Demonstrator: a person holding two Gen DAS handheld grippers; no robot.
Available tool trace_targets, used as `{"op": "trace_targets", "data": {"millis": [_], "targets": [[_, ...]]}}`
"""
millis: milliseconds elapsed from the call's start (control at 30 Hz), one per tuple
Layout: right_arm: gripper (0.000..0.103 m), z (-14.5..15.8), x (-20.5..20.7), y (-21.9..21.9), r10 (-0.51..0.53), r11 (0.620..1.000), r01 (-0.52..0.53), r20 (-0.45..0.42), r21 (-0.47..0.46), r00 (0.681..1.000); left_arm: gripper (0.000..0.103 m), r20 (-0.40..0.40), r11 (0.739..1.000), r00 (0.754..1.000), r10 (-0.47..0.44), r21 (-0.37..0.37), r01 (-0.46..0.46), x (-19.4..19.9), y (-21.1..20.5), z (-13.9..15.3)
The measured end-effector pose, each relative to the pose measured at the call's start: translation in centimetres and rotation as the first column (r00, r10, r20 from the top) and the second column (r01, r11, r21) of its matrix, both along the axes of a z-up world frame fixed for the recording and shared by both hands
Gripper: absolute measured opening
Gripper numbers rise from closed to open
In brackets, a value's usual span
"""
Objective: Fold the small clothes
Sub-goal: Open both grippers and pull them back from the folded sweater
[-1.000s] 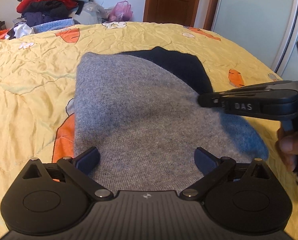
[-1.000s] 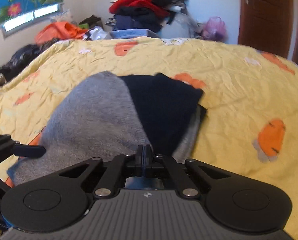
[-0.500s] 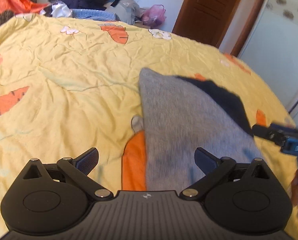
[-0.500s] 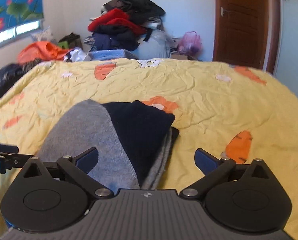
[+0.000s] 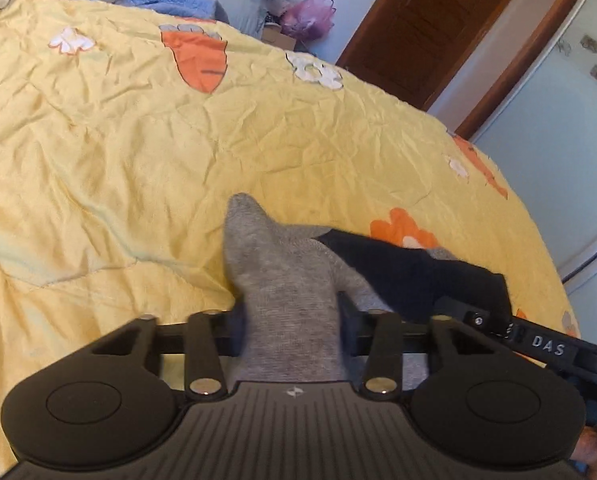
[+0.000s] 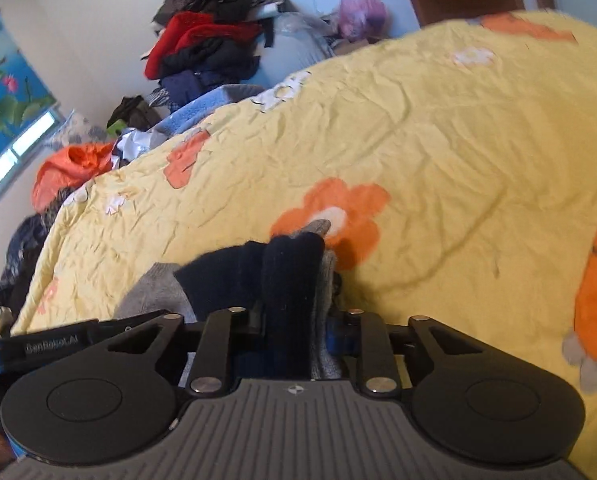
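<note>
A folded grey and navy knit garment (image 5: 286, 280) lies on the yellow bedspread (image 5: 138, 152). My left gripper (image 5: 294, 320) is shut on its grey left end, which bunches up between the fingers. My right gripper (image 6: 298, 320) is shut on the navy and grey right end (image 6: 294, 276). The right gripper also shows in the left wrist view (image 5: 546, 348), at the right. The left gripper shows in the right wrist view (image 6: 58, 344), at the left. The garment spans between the two grippers.
The yellow bedspread (image 6: 438, 140) with orange flower and carrot prints fills both views. A heap of clothes (image 6: 210, 40) is piled beyond the bed's far edge. A brown door (image 5: 410, 28) and a pale wardrobe (image 5: 558, 120) stand to the right.
Both grippers were open half a second ago. Both have moved in low to the garment's ends and closed on the fabric, which is now bunched.
</note>
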State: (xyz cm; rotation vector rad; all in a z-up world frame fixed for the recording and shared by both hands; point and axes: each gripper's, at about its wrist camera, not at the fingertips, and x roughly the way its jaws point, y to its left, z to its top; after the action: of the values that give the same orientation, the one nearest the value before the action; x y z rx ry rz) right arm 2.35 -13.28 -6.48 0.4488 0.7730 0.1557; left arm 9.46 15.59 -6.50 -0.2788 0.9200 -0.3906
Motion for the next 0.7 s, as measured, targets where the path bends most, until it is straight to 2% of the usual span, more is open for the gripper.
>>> {"op": "trace_targets", "data": {"millis": [133, 200, 233, 267, 300, 367, 433, 500, 567, 700], "targets": [[0.026, 1.3, 1.0, 0.1, 0.015, 1.000, -0.014, 0.050, -0.009, 0.999, 0.033, 0.055, 0.999, 0.998, 0.002, 0.033, -0.003, -0.2, 0.1, 1.0], [0.028, 0.8, 1.8, 0.7, 0.030, 0.997, -0.027, 0.036, -0.066, 0.999, 0.034, 0.054, 0.998, 0.999, 0.003, 0.055, -0.006, 0.0, -0.1, 0.3], [0.030, 0.1, 2.2, 0.9, 0.031, 0.996, -0.030, 0.006, -0.085, 1.000, 0.039, 0.053, 0.999, 0.999, 0.012, 0.043, -0.015, 0.0, 0.1, 0.1], [0.041, -0.4, 2.0, 1.1, 0.037, 0.992, -0.036, 0.000, -0.125, 0.999, 0.053, 0.050, 0.999, 0.999, 0.017, 0.042, -0.019, 0.0, 0.2, -0.2], [0.059, -0.3, 1.3, 1.3, 0.028, 0.984, -0.022, 0.029, -0.177, 0.999, 0.075, 0.044, 0.998, 0.999, 0.018, 0.053, -0.021, 0.0, 0.3, -0.4], [0.088, 0.3, -0.1, 1.4, 0.016, 0.973, -0.006, 0.041, -0.230, 0.999, 0.094, 0.046, 0.995, 0.997, 0.055, 0.083, -0.059, -0.8, 0.9, -0.2], [0.087, 1.6, -2.9, 1.3, 0.042, 0.967, -0.023, 0.070, -0.254, 0.997, 0.094, 0.071, 0.994, 0.995, 0.070, 0.075, -0.075, -3.0, 1.9, 0.9], [0.088, 2.7, -6.7, 1.3, 0.022, 0.959, 0.005, 0.092, -0.285, 0.996, 0.096, 0.100, 0.994, 0.991, 0.092, 0.052, -0.098, -6.6, 2.7, 2.4], [0.089, 3.2, -10.9, 1.4, 0.045, 0.960, -0.016, 0.098, -0.281, 0.994, 0.097, 0.104, 0.993, 0.989, 0.106, 0.031, -0.110, -10.8, 3.0, 3.5], [0.091, 3.0, -19.4, 2.9, 0.059, 0.948, -0.021, 0.111, -0.317, 0.992, 0.097, 0.152, 0.994, 0.984, 0.090, 0.054, -0.099, -19.7, 2.2, 4.4]]}}
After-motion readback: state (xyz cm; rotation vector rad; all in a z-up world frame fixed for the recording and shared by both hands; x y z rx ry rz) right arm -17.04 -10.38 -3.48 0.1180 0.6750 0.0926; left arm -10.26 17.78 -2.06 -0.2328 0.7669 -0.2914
